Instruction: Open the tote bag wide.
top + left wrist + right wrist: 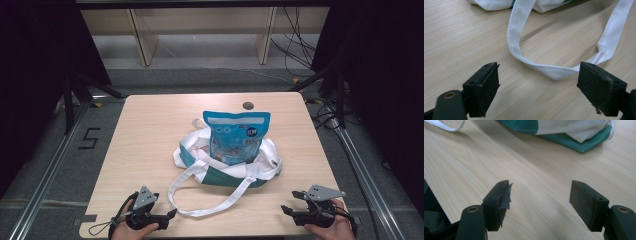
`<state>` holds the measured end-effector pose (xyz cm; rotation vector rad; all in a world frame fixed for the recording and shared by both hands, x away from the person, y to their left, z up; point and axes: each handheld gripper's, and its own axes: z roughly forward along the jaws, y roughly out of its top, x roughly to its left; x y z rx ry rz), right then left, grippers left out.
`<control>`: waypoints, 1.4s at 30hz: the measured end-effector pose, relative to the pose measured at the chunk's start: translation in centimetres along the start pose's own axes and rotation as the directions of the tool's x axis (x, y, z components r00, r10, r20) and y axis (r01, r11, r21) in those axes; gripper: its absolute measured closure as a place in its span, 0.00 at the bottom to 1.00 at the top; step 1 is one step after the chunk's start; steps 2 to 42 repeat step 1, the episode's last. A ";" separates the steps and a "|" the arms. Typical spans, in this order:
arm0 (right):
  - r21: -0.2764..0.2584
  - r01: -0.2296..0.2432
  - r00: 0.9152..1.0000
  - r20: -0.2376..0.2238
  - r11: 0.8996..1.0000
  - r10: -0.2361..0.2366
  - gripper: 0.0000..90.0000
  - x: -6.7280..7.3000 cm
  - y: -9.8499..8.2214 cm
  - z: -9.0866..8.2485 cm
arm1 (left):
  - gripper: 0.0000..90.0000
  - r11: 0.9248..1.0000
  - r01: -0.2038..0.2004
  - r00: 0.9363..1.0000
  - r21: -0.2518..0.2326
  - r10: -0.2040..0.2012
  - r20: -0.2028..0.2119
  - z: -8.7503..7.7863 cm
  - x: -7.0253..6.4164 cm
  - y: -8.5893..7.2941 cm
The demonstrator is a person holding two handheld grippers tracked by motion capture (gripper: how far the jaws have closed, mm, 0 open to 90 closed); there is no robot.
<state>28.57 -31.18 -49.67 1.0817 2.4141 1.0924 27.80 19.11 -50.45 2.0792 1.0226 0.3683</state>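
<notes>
Bag strap (541, 67) just beyond left tool (537, 87), seemingly untouched.

Overhead view; two low, table-level close-ups

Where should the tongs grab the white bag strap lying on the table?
Probably at the front bend of the white strap, coming down from the near edge with the left tongs, open beside it. There the loop lies free on the table.

Grey disc (248, 105) (far table (150, 130) edge)
</notes>
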 end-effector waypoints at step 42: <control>0.001 0.003 1.000 0.005 1.000 -0.003 0.37 0.0 0.0 0.0 | 0.18 1.000 0.008 1.000 -0.012 -0.008 -0.001 0.1 -0.1 0.0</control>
